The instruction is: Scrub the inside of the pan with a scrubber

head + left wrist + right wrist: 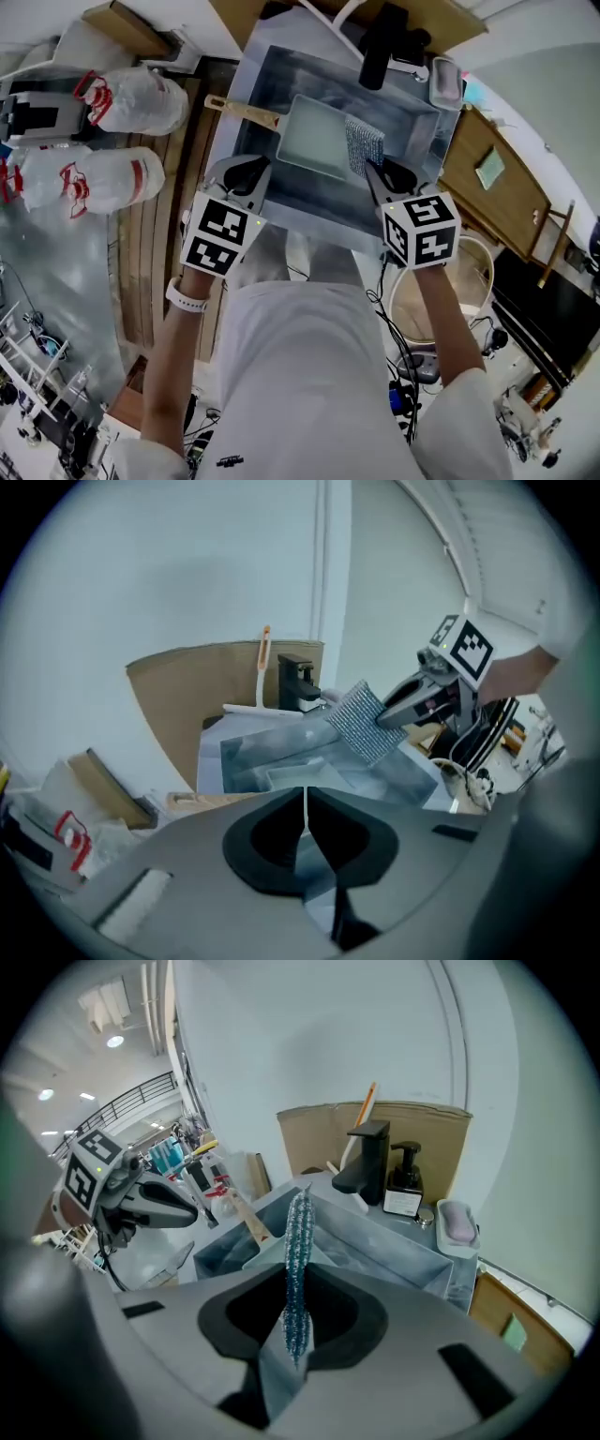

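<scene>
We note right gripper [296,1321] clenched on scrubber [298,1232]; left gripper [306,810] closed, seemingly empty; pan [314,141] upper centre of frame.

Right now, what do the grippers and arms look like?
The left gripper and right gripper are grey-bodied with black jaw pads; each carries a white cube with black square markers. The person wears a white short-sleeved shirt and a white wristband on the left wrist.

Noted a steel sink [309,202] with a black faucet [364,1162] at its back rim, a pump bottle [405,1188] and soap dish [457,1222] just beside it, cardboard [431,1129] behind. Saw two white bags [131,98] left of the sink.
</scene>
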{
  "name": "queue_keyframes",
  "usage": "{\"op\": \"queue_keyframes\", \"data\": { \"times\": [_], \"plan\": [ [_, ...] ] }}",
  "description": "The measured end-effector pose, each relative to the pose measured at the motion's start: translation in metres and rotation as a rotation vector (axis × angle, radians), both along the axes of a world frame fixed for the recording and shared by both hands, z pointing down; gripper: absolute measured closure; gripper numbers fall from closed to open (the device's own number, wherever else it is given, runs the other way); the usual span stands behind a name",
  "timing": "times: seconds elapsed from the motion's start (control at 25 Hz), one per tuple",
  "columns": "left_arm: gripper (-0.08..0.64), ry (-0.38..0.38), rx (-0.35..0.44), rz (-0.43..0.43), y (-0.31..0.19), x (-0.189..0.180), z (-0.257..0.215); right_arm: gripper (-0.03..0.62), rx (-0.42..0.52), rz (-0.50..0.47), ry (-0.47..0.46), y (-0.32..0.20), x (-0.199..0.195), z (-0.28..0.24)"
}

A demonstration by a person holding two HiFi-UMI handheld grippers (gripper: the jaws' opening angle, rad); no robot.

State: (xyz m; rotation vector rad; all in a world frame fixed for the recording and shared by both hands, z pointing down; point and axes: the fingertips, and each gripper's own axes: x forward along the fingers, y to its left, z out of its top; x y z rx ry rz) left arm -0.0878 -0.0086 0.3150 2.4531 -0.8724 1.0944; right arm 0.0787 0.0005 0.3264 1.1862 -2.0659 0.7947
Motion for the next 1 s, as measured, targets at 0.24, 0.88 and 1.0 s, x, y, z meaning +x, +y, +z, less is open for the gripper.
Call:
{"op": "queue_keyframes", "data": {
  "times": [0.24, 0.88, 1.0],
  "plan": [
    [0.549, 0.086, -0.031, -0.139, 0.025, -0.006, -0.029, 0.543, 0.015, -0.044, -0.024, 0.004, -0.008, -0.036],
    [0.552, 0.186, 0.034, -0.245, 0.038, -0.017, -0.078, 0.541, 0.067, -0.158, -0.023, 0.044, -0.040, -0.096],
    [0.552, 0.204, 0.042, -0.252, 0.035, -0.017, -0.084, 0.541, 0.079, -0.173, -0.013, 0.045, -0.045, -0.103]
  ]
}}
